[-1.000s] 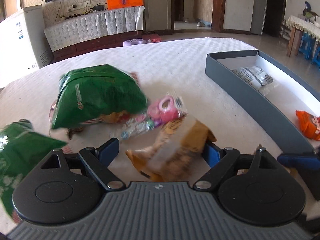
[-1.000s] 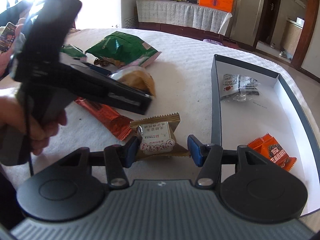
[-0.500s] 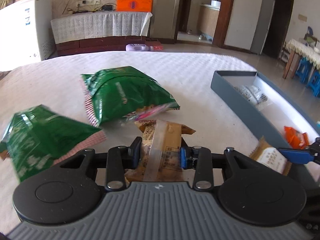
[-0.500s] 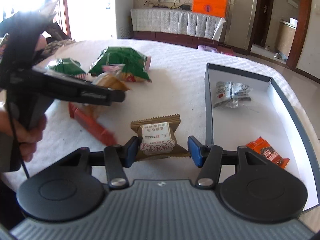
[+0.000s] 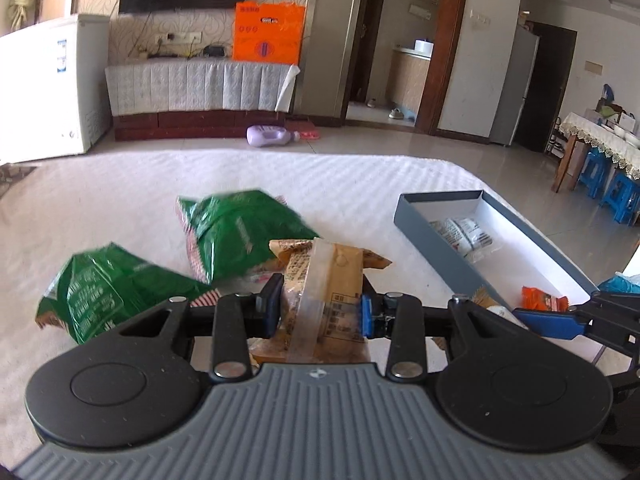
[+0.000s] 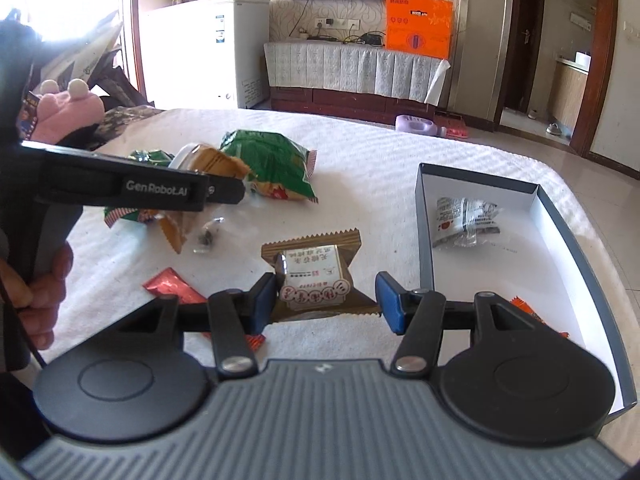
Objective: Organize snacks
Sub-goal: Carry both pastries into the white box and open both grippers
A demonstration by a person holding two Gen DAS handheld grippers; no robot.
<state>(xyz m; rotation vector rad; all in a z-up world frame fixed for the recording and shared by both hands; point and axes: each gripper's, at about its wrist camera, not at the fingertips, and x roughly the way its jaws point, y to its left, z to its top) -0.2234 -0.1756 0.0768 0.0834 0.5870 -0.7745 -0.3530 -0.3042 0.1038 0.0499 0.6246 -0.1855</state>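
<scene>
Left wrist view, stock of snacks relative to the grey box (image 5: pixel 432 236).

Inside box: white-wrapped packet (image 5: pixel 464 235) at far end; orange packet (image 5: pixel 542 299) toward near end. Two items stowed, as far as visible.

In transit, left of box: tan pastry packet (image 5: pixel 324 300), clamped between pads of left claw (image 5: pixel 320 312) and clear of the white surface. Brown-edged biscuit packet (image 6: pixel 316 280) in right claw (image 6: pixel 326 296), left pad pressing it, right pad at its crimped corner; hold appears firm. Neither yet over box.

Outstanding, further left of box: two green bags (image 5: pixel 240 232) (image 5: pixel 108 288), red wrapper (image 6: pixel 172 286), small clear packet (image 6: pixel 208 236).

Estimate: under halfway. Two stowed, two in claws, at least four loose. Surface under everything, tabletop or bed, not determinable.
</scene>
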